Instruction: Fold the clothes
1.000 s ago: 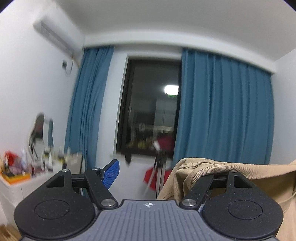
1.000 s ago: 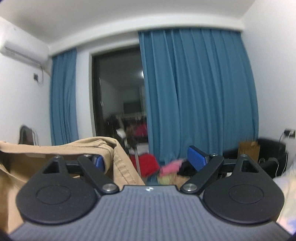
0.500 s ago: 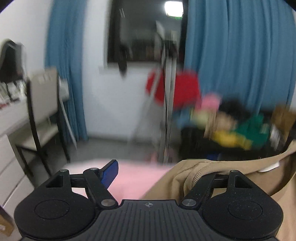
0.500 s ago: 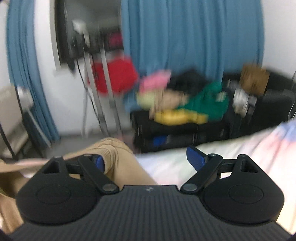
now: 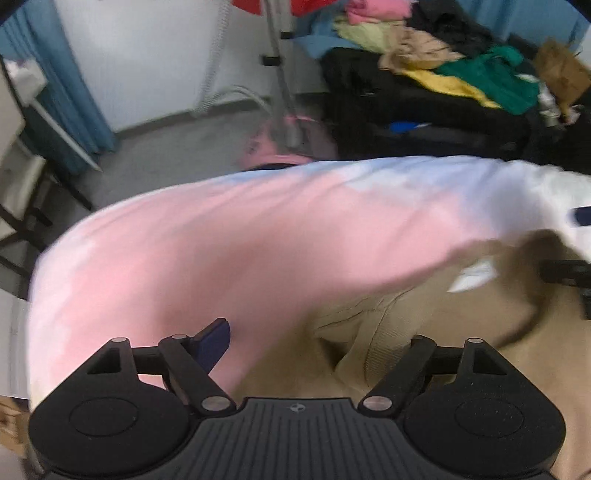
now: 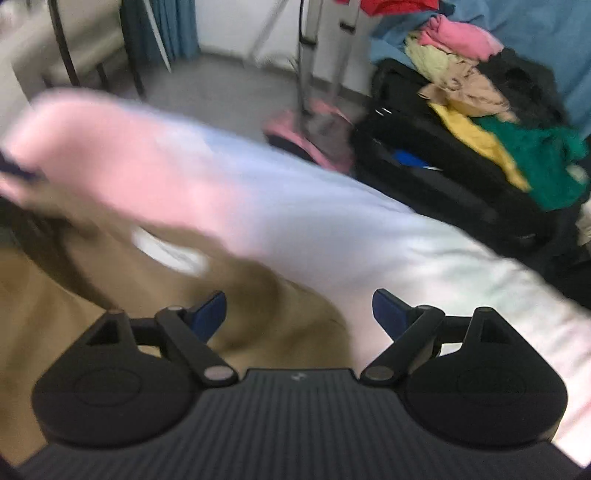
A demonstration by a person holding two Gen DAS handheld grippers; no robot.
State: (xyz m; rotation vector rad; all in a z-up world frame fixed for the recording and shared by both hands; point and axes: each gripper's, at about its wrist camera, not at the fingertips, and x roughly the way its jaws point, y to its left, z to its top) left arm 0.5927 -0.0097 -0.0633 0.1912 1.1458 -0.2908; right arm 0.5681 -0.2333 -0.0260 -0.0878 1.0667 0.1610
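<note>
Both jaws now wide, tan garment [image 5: 424,332] dropped onto bed [image 5: 221,251]

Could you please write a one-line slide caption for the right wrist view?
Right gripper, fingers apart, over a tan garment lying on pink-and-white bedding; clothes pile behind.

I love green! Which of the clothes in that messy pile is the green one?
The green garment lies at the pile's right end, beside the yellow one. The pink one sits up top.
</note>
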